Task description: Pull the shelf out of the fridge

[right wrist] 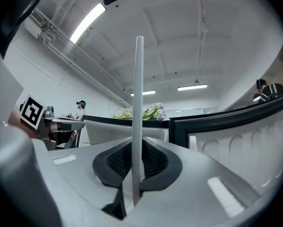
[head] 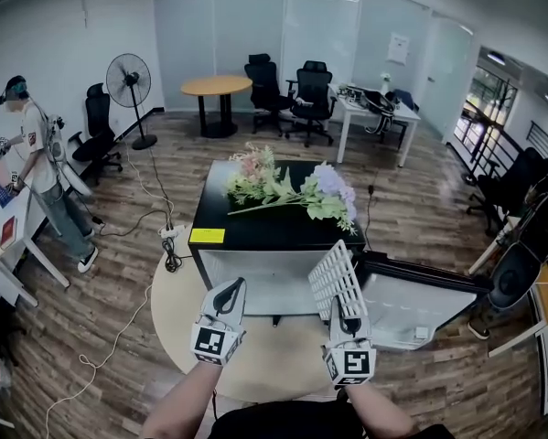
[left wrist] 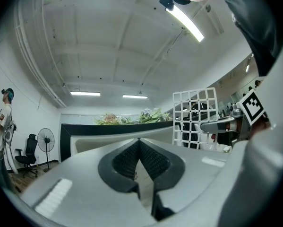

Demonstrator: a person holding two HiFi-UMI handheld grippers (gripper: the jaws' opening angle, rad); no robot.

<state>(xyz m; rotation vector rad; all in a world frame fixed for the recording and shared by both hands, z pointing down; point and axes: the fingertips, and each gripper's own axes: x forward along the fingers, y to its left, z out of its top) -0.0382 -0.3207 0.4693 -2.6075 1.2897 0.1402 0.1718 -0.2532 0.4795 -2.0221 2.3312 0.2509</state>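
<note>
The white grid shelf [head: 336,277] is out of the small black-topped fridge [head: 220,216] and stands tilted on edge in front of its open cavity. My right gripper [head: 349,323] is shut on the shelf's near edge. In the right gripper view the shelf [right wrist: 138,103] shows edge-on as a thin white bar pinched between the pads of that gripper [right wrist: 134,167]. My left gripper [head: 228,296] hovers level in front of the fridge, shut and holding nothing. In the left gripper view its pads meet [left wrist: 139,148], and the shelf [left wrist: 194,117] stands to the right.
The fridge door [head: 420,305] hangs open to the right. Artificial flowers [head: 292,190] lie on the fridge top. The fridge stands on a round beige mat [head: 177,323]. Cables and a power strip [head: 170,236] lie on the floor at left. A person [head: 40,167] stands far left by a desk.
</note>
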